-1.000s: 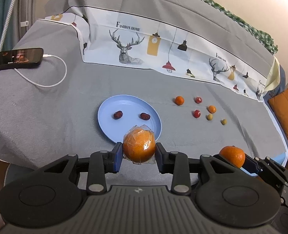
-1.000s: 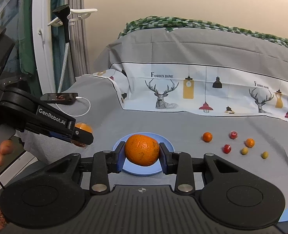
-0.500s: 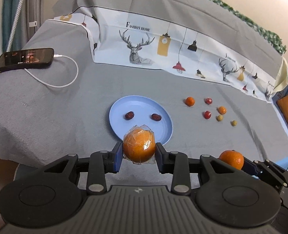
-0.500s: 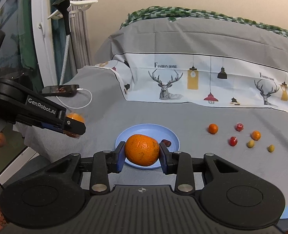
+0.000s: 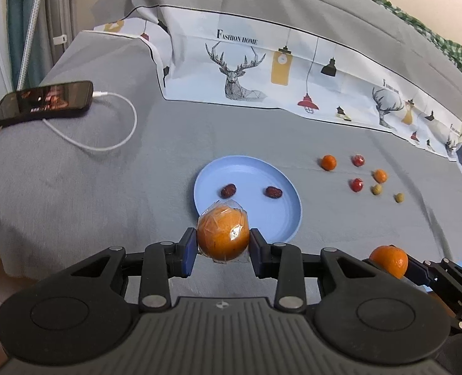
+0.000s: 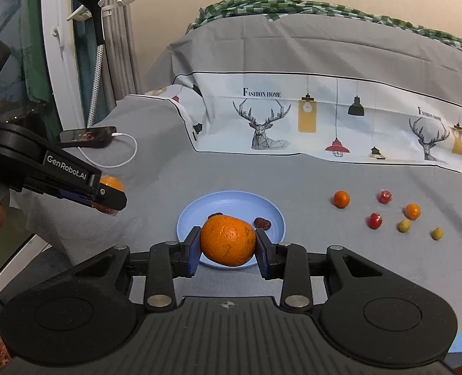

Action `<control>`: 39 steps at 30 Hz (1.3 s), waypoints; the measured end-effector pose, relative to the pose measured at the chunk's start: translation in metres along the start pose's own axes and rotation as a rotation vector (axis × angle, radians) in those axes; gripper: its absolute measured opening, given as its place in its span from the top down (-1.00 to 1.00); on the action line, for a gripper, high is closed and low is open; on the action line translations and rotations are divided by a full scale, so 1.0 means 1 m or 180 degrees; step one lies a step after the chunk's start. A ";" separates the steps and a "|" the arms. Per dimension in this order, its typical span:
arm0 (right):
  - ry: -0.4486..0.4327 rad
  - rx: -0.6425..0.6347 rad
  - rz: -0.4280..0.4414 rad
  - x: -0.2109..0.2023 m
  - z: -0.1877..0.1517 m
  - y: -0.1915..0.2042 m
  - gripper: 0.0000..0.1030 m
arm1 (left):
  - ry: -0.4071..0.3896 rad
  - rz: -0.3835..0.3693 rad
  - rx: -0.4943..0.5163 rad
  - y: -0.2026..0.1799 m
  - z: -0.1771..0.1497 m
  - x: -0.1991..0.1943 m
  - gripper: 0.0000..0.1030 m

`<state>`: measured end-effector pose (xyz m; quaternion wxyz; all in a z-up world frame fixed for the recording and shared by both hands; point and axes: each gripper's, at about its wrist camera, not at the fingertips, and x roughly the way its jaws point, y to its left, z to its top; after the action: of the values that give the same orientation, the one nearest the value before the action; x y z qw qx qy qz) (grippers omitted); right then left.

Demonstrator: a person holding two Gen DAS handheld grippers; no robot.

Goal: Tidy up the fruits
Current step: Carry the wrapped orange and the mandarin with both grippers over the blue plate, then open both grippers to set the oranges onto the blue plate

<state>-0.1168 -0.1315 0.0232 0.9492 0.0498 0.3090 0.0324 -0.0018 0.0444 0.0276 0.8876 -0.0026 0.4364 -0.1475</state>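
You are carrying one orange in each tool toward the blue plate (image 5: 288, 228).

Your left tool (image 5: 223, 250) is pinching the wrapped orange (image 5: 223, 234) above the plate's near rim; your right tool (image 6: 228, 248) is pinching a bare orange (image 6: 228, 240) just short of it. Two dates (image 5: 228, 190) are lying on the plate, so releasing from a height is risking a roll off the rim onto the bed (image 5: 74, 187). The film wrap could also slip between the pads.
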 end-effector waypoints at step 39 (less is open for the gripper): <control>0.0816 -0.0379 -0.0159 0.208 -0.001 -0.019 -0.36 | 0.0569 0.0102 0.0546 -0.015 0.036 0.206 -0.86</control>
<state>0.0504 -0.1307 -0.1012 0.9038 -0.0188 0.4263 0.0332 0.1409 -0.0290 -0.1077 0.8443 0.0935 0.4996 -0.1698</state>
